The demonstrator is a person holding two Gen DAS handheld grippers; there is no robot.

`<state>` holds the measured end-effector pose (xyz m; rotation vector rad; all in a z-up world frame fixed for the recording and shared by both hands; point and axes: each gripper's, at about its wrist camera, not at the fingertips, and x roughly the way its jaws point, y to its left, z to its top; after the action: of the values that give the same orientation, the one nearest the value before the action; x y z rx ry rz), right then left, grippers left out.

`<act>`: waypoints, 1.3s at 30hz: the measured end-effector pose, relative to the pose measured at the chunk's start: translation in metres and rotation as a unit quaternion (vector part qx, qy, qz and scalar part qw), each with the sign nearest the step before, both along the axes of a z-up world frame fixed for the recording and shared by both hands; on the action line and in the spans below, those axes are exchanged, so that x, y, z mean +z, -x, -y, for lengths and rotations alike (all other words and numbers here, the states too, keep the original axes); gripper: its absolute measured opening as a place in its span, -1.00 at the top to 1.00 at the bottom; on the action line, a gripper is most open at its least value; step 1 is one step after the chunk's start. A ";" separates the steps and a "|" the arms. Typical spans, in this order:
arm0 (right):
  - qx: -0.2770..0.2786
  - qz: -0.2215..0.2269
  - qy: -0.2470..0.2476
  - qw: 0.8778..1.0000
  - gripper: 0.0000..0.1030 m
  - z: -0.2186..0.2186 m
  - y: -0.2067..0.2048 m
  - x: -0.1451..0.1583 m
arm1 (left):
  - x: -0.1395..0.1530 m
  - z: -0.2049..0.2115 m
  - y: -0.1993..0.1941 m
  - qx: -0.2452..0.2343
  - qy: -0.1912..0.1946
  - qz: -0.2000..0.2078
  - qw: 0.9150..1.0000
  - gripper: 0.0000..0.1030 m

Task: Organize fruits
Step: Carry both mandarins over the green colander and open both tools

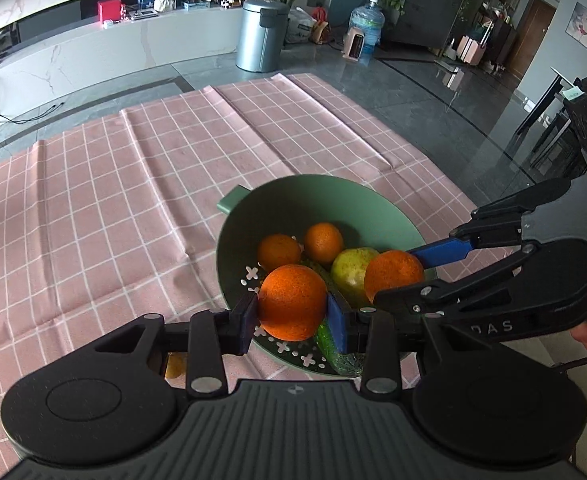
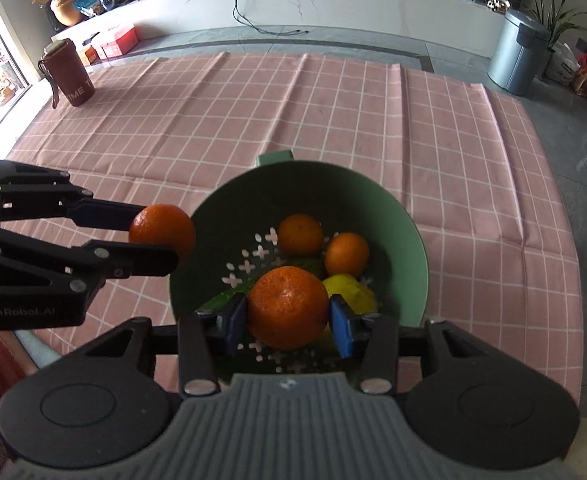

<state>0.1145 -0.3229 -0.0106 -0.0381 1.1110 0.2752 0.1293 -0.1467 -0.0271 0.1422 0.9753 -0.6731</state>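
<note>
A green colander bowl (image 1: pixel 325 196) (image 2: pixel 409 236) sits on the pink checked cloth. Inside lie two small oranges (image 1: pixel 279 251) (image 2: pixel 300 234), a yellow-green pear (image 1: pixel 351 268) (image 2: pixel 351 292) and a green cucumber (image 1: pixel 339 354). My left gripper (image 1: pixel 293 318) is shut on an orange (image 1: pixel 292 302) above the bowl's near-left rim; it also shows in the right wrist view (image 2: pixel 161 230). My right gripper (image 2: pixel 289 322) is shut on another orange (image 2: pixel 287 307) over the bowl's near side; it also shows in the left wrist view (image 1: pixel 393 270).
The pink cloth (image 2: pixel 333 120) covers the table. A dark red tumbler (image 2: pixel 71 74) stands at its far left corner. A grey bin (image 1: pixel 261 34) and a water bottle (image 1: pixel 367 24) stand on the floor beyond. A yellow object (image 1: pixel 175 366) peeks out under my left gripper.
</note>
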 end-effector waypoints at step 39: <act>0.007 -0.058 0.027 0.998 -0.24 -0.009 -0.005 -0.030 | -0.009 0.008 -0.006 -0.008 -0.013 -0.008 1.000 -0.07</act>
<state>0.1198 -0.3143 -0.0403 -0.0801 1.2338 0.2626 0.1357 -0.1546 -0.0357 0.1683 0.9988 -0.6772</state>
